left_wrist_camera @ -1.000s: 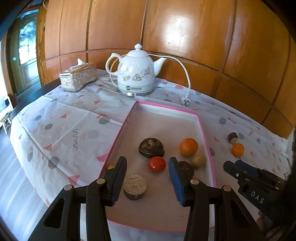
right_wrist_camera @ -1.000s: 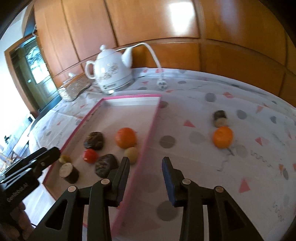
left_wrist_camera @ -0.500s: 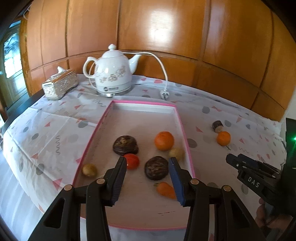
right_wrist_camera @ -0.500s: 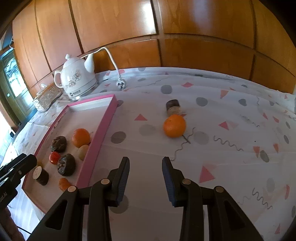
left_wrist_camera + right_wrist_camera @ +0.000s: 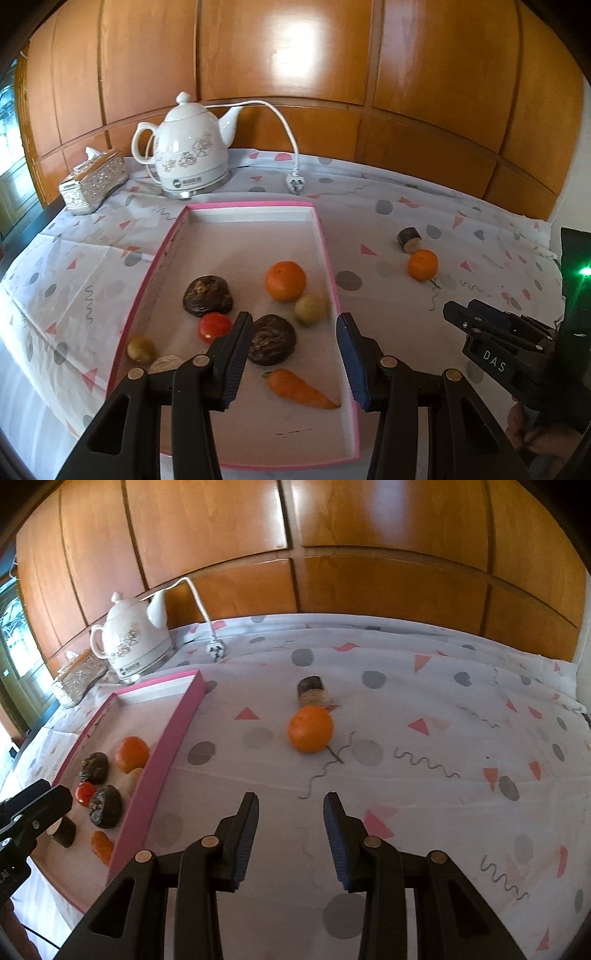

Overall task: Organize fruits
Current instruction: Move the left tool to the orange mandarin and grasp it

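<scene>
Hovering over the near end of the pink tray [image 5: 327, 236], the left tool [image 5: 293, 354] stands with its jaws wide and nothing between them; the right tool [image 5: 290, 834] is likewise spread wide and empty above the patterned cloth of the desk [image 5: 424, 794]. Only the left view looks straight down into the tray, and there I count one orange [image 5: 285, 280], two dark wrinkled fruits [image 5: 207, 295], one red tomato [image 5: 213, 326], two small yellowish fruits [image 5: 311, 308], one carrot [image 5: 299, 387] and a cut stub at the lower left, half hidden by the tool. The right view gives the clearer sight of what lies outside the tray, mid-frame: one loose orange [image 5: 310, 729] touching one dark-skinned stub [image 5: 312, 694] just behind it. One white kettle [image 5: 192, 147] and one silver tissue box [image 5: 94, 181] sit at the upper left.
</scene>
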Available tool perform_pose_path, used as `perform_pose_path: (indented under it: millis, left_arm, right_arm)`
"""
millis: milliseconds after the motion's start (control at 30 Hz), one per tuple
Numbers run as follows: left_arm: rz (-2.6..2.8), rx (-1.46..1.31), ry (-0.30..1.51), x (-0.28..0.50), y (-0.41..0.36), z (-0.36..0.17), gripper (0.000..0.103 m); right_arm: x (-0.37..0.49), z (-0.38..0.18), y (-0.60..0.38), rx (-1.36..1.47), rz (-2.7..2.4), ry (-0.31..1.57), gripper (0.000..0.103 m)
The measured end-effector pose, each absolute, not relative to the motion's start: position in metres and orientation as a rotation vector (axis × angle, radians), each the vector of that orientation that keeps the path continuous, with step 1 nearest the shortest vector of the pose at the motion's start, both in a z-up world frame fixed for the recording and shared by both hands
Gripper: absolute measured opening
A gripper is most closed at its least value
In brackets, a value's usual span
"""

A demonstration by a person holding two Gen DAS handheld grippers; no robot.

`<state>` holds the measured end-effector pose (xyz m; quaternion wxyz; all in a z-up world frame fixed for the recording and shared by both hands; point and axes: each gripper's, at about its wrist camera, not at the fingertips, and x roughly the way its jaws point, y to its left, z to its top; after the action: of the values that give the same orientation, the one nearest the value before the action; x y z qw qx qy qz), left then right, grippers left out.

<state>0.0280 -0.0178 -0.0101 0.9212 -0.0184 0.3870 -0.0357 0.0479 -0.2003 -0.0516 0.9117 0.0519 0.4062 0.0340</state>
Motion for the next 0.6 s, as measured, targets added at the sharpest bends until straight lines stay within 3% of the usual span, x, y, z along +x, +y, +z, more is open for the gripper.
perform_pose_path:
  millis: [600]
  left_arm:
    - [-0.163, -0.024, 0.852, 0.06, -0.067, -0.022, 0.047]
  right_arm:
    - [0.051, -0.061, -0.245, 0.126, -0.053, 0.846, 0.037]
